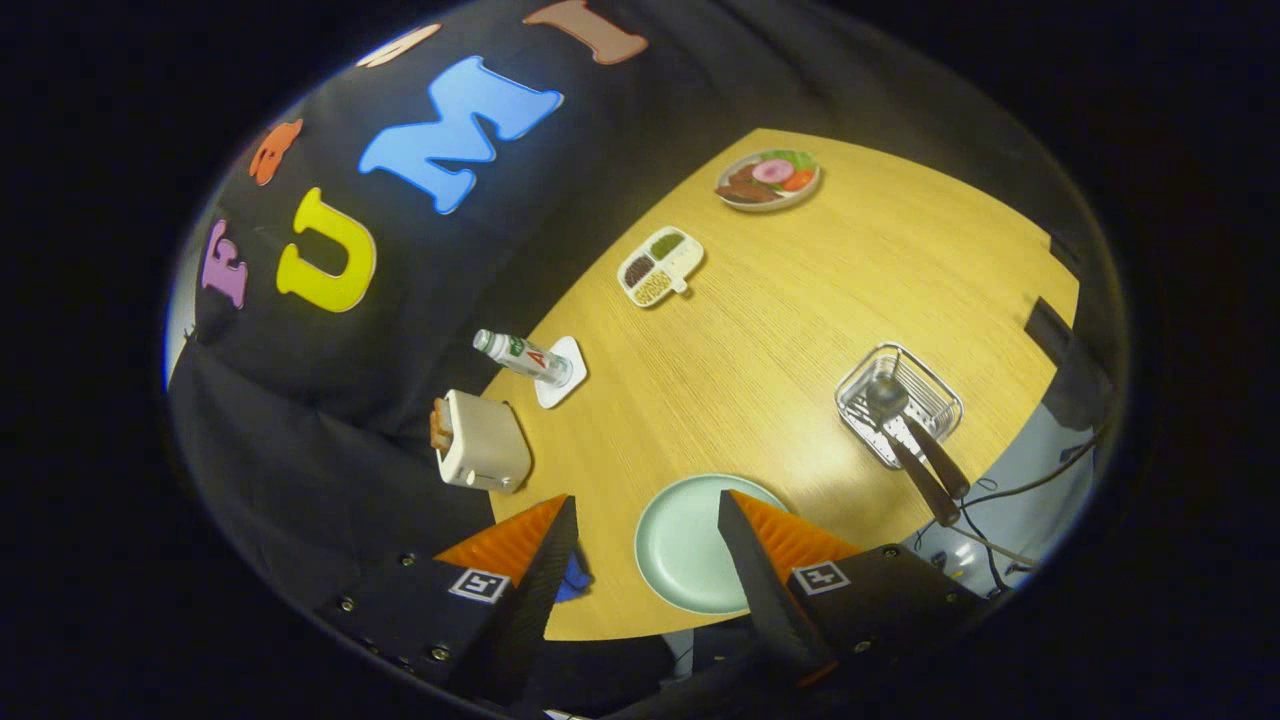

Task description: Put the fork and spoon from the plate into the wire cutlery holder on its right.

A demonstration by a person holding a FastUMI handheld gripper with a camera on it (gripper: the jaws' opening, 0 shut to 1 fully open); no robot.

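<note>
A pale green plate lies bare on the wooden table, just ahead of my fingers and partly behind the right one. To its right stands the wire cutlery holder. A spoon and a fork rest in it, their dark handles sticking out toward the table's near edge. My gripper hangs high above the table's near edge, open, with nothing between its fingers.
A toaster holding toast stands left of the plate. Beyond it a bottle stands on a white coaster. Farther off are a divided snack tray and a plate of food. Cables hang off the table's right side.
</note>
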